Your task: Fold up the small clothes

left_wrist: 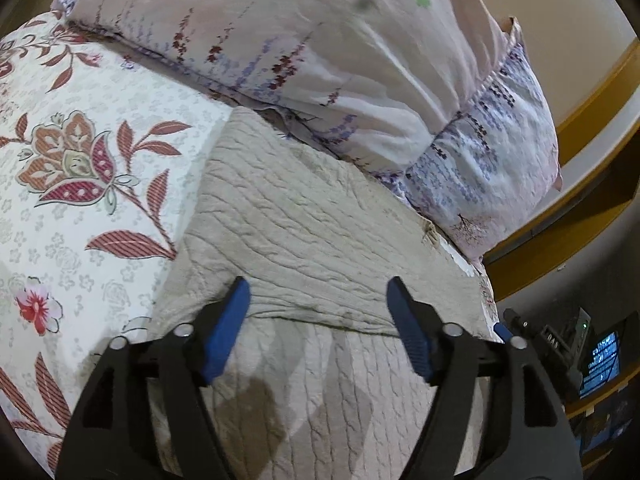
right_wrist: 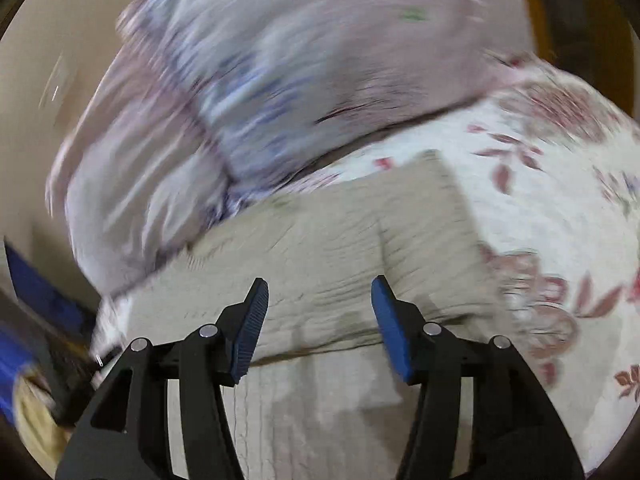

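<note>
A beige crinkled garment (left_wrist: 304, 220) lies folded on the bed, one layer lapped over another along a dark edge. My left gripper (left_wrist: 318, 292) hovers over that edge, open, with nothing pinched between its blue pads (left_wrist: 224, 332). The right wrist view is blurred by motion. There the same beige garment (right_wrist: 340, 236) lies ahead, and my right gripper (right_wrist: 318, 292) is open above its folded edge, its pads (right_wrist: 390, 332) clear of the cloth.
A floral bedsheet (left_wrist: 80, 168) covers the bed to the left. A lilac flowered pillow (left_wrist: 320, 40) rests behind the garment. At the right, past the bed's edge, are a wooden frame (left_wrist: 592, 128) and dark equipment with a lit screen (left_wrist: 602, 364).
</note>
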Action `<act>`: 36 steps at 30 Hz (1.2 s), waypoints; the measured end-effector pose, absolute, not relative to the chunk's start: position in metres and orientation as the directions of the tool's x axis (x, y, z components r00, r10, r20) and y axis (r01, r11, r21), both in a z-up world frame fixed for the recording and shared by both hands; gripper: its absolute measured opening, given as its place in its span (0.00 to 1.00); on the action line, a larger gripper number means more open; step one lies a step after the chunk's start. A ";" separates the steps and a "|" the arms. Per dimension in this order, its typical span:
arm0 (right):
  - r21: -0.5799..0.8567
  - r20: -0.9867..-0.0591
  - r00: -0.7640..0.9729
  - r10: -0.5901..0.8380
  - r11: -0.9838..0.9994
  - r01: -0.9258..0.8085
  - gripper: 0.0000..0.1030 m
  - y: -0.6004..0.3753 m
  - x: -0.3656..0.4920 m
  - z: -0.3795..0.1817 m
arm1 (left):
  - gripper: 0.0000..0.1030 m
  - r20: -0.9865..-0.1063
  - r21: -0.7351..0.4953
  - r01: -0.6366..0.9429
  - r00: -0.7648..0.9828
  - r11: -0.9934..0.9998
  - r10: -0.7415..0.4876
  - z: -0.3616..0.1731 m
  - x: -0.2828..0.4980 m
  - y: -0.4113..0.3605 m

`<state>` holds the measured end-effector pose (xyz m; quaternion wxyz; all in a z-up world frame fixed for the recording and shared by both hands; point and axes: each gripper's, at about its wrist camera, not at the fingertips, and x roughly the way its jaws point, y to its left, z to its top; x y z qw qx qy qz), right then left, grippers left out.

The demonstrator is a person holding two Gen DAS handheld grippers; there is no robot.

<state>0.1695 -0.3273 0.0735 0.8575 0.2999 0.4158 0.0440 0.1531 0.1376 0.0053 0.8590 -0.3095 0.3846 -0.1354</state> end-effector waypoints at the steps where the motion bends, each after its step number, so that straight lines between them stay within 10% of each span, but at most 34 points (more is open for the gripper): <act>1: 0.561 -0.688 0.646 0.332 0.808 0.181 0.55 -0.331 0.172 0.073 | 0.74 -0.576 -0.636 -0.002 0.667 0.772 -0.473 0.006 0.153 0.137; 7: 0.547 -0.745 0.565 0.354 0.809 0.215 0.52 -0.329 0.194 0.050 | 0.77 -0.571 -0.640 0.005 0.665 0.768 -0.480 0.005 0.153 0.136; 14: 0.516 -0.763 0.530 0.371 0.843 0.153 0.12 -0.311 0.201 0.037 | 0.81 -0.574 -0.630 0.019 0.662 0.777 -0.481 0.005 0.156 0.133; 19: 0.405 -0.652 0.720 0.236 0.912 0.068 0.11 -0.301 0.187 0.085 | 0.84 -0.576 -0.631 0.023 0.656 0.775 -0.488 0.006 0.157 0.132; 24: 0.247 -0.834 0.539 0.124 0.955 0.164 0.11 -0.293 0.211 0.040 | 0.85 -0.582 -0.625 0.022 0.653 0.780 -0.485 0.006 0.157 0.130; 27: 0.229 -0.837 0.535 0.114 0.961 0.154 0.16 -0.292 0.208 0.042 | 0.85 -0.587 -0.628 0.024 0.641 0.778 -0.494 0.007 0.153 0.130; 31: 0.344 -0.791 0.571 0.218 0.931 0.121 0.54 -0.308 0.185 0.062 | 0.83 -0.574 -0.635 0.057 0.632 0.770 -0.520 0.012 0.135 0.137; 36: 0.450 -0.741 0.588 0.324 0.890 0.077 0.59 -0.338 0.140 0.077 | 0.81 -0.570 -0.605 0.094 0.642 0.790 -0.513 0.021 0.095 0.157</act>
